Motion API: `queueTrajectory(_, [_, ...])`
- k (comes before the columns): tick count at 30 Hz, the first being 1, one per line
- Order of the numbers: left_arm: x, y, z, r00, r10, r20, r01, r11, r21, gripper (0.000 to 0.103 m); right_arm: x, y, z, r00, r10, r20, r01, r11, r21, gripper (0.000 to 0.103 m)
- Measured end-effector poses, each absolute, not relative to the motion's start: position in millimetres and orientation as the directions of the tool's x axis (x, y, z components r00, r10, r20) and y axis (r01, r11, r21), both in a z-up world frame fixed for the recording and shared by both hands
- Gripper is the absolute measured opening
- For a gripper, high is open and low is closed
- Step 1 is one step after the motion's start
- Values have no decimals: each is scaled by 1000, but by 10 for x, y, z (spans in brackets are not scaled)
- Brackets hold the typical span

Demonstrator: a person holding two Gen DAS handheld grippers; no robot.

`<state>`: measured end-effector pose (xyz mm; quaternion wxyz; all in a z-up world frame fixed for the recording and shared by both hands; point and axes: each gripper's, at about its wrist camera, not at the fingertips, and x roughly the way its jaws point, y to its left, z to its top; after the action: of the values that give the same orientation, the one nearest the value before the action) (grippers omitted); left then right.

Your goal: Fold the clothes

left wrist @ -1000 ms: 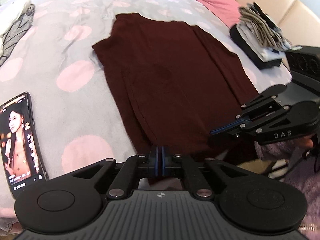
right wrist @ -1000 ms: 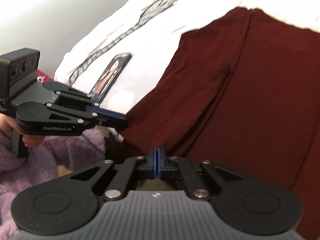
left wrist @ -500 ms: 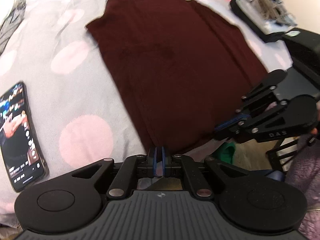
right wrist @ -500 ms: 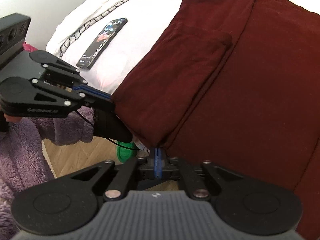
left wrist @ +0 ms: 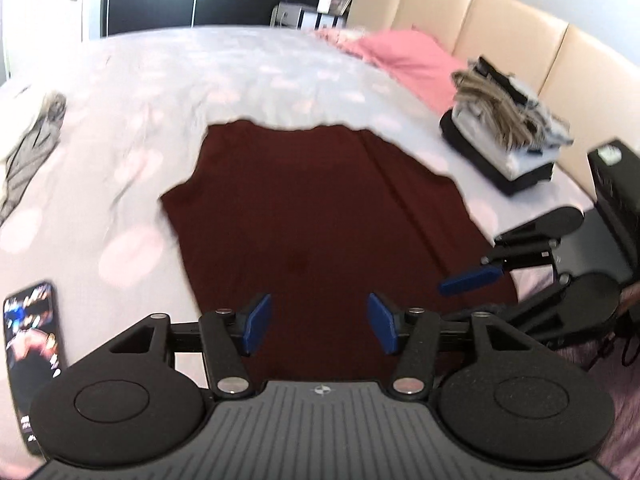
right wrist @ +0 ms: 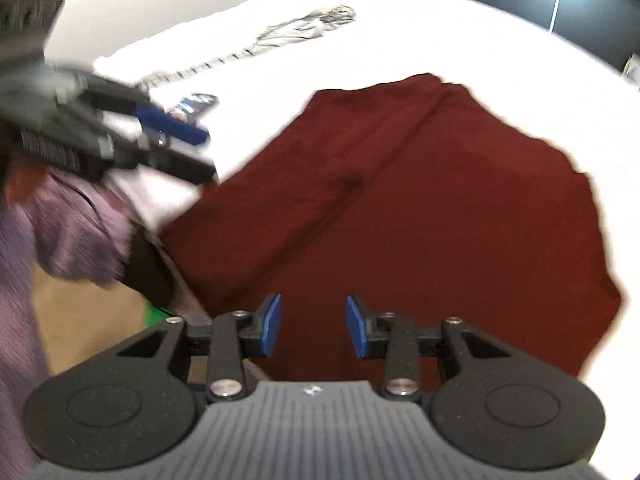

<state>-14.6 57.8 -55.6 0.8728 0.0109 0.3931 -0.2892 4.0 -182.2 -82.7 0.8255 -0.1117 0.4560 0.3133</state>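
Observation:
A dark maroon garment lies spread flat on the bed, its near hem by the bed's edge; it also fills the right wrist view. My left gripper hangs open just above the near hem, nothing between its blue pads. My right gripper is open too, over the same hem further right. Each gripper shows in the other's view: the right gripper at the garment's right corner, the left gripper blurred at the left.
A phone with a lit screen lies on the white, pink-dotted bedspread at the left. A stack of folded clothes sits at the right by the beige headboard. A grey garment lies far left. Purple fleece sleeve.
Both grippers were shut on the garment's near hem; now both are open and the hem lies released on the bed. Both views have tilted up and pulled back.

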Motion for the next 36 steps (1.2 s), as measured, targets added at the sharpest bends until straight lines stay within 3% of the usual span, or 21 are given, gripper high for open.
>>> queueTrajectory(5, [-64, 199, -463, 463, -571, -678, 601, 765, -233, 59, -23, -2242, -913, 375, 338, -863, -502, 857, 117, 45])
queueTrajectory(11, [7, -355, -401, 386, -573, -722, 707, 687, -167, 56, -98, -2747, -1017, 342, 246, -907, -348, 930, 121, 45])
queueTrajectory(17, [30, -702, -354, 344, -608, -715, 739, 645, -193, 56, -172, -3110, -1343, 276, 209, -938, -223, 963, 150, 43])
queueTrajectory(27, [97, -936, -408, 329, -606, -724, 747, 636, -192, 56, -38, -3119, -1976, 219, 160, -963, -265, 959, 100, 38])
queueTrajectory(29, [112, -912, -424, 330, -599, -729, 739, 645, -196, 56, -9, -3104, -2076, 205, 175, -963, -281, 953, 114, 32])
queueTrajectory(31, [127, -884, -436, 328, -595, -734, 731, 652, -203, 56, 4, -3110, -2138, 187, 206, -960, -278, 949, 149, 8])
queueTrajectory(36, [125, -868, -461, 308, -596, -742, 738, 642, -208, 56, -39, -3158, -2011, 166, 275, -947, -272, 936, 224, 5])
